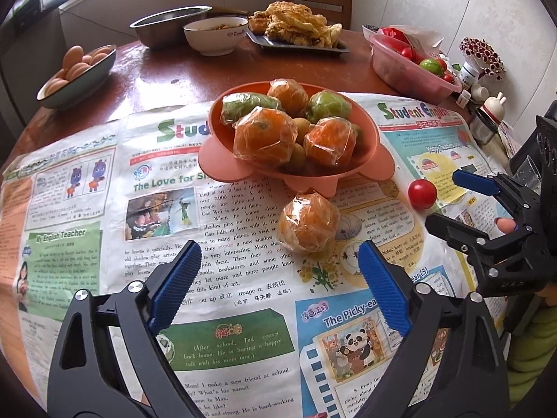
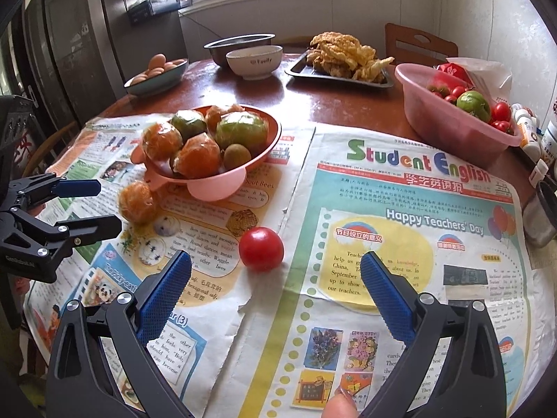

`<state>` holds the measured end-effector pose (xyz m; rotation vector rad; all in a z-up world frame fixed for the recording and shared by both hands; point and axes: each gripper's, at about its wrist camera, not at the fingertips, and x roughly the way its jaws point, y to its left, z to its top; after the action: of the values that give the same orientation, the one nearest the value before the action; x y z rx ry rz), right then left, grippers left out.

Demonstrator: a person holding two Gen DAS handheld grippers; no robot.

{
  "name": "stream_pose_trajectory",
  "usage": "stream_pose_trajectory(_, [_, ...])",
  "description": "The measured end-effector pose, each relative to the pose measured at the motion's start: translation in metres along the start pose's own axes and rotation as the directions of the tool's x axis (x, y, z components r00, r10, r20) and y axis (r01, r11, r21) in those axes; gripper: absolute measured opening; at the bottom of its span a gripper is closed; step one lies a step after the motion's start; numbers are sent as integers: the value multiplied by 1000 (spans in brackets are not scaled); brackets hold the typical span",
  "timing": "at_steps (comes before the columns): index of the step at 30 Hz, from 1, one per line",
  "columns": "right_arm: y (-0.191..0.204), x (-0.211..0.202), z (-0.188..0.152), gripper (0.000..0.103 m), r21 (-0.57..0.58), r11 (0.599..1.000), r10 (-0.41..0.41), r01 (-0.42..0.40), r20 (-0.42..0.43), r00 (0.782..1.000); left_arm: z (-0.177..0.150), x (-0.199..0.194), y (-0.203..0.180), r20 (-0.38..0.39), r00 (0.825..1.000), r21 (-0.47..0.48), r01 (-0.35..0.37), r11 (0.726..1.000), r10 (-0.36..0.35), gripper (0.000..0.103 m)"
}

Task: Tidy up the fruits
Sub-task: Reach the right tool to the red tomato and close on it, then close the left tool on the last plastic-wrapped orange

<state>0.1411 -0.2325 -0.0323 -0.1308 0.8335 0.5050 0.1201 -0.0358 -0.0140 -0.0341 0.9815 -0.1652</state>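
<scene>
Fruits fill the salmon-pink bowl (image 1: pixel 365 129), which stands on newspaper (image 1: pixel 226 244) spread over the brown desk (image 1: pixel 167 69): plastic-wrapped oranges, wrapped green fruits and a few small brownish-green ones heaped together. One more wrapped orange (image 1: pixel 309 222) lies on the paper just in front of the bowl, close to its foot, and a red tomato (image 2: pixel 261 249) rests on the paper off to the bowl's right, apart from it. The left hand-held gripper (image 1: pixel 280 278) hovers over the newspaper with its blue pads spread wide, the loose orange just beyond their gap, nothing between them. The right hand-held gripper (image 2: pixel 275 280) is likewise spread wide and holds nothing, the tomato lying just ahead between its tips. Behind the bowl stand a dish of eggs (image 1: pixel 78 73), a white bowl (image 1: pixel 216 36), a steel basin (image 1: pixel 167 24), a tray of fried food (image 1: pixel 299 31) and a pink tub (image 2: pixel 452 118) of tomatoes.
</scene>
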Motion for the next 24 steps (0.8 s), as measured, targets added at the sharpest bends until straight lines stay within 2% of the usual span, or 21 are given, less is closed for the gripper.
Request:
stream_pose_trajectory(2, [1,4,1,78,-4,1000,8,-8,-11,1000,0,2,-1,-6,1000,1,6,1000,-6,79])
stream_pose_trajectory(4, [1,7,1,75,-5,1000,8,-8,-17,1000,1,4,-3,-8,1000,3,14,1000,-14,76])
stream_pose_trajectory(5, [1,9,1,70,-6,1000,15,-15,-19,1000,2,5,-4,-11,1000,4,16,1000,-16,73])
stream_pose_trajectory(6, [1,10,2,59,-7,1000,25,-25,-22,999,2,6,-5,-12,1000,6,20,1000,-20,71])
stream_pose_trajectory(10, [3,12,3,42,-20,999,38,-38,-24,999,4,10,-9,-20,999,19,34,999,-34,66])
stream_pose_trajectory(12, [4,13,4,29,-26,999,45,-46,-23,999,5,12,-10,-24,999,21,40,999,-40,58])
stream_pose_trajectory(16, [3,11,4,27,-21,998,52,-52,-18,999,8,17,-11,-31,998,18,48,999,-47,51])
stream_pose_trajectory(18, [3,9,3,27,-18,998,57,-57,-14,998,10,19,-11,-34,998,16,52,998,-52,41])
stream_pose_trajectory(24, [1,4,4,26,-11,998,65,-65,1,998,15,24,-14,-35,998,20,51,999,-50,32])
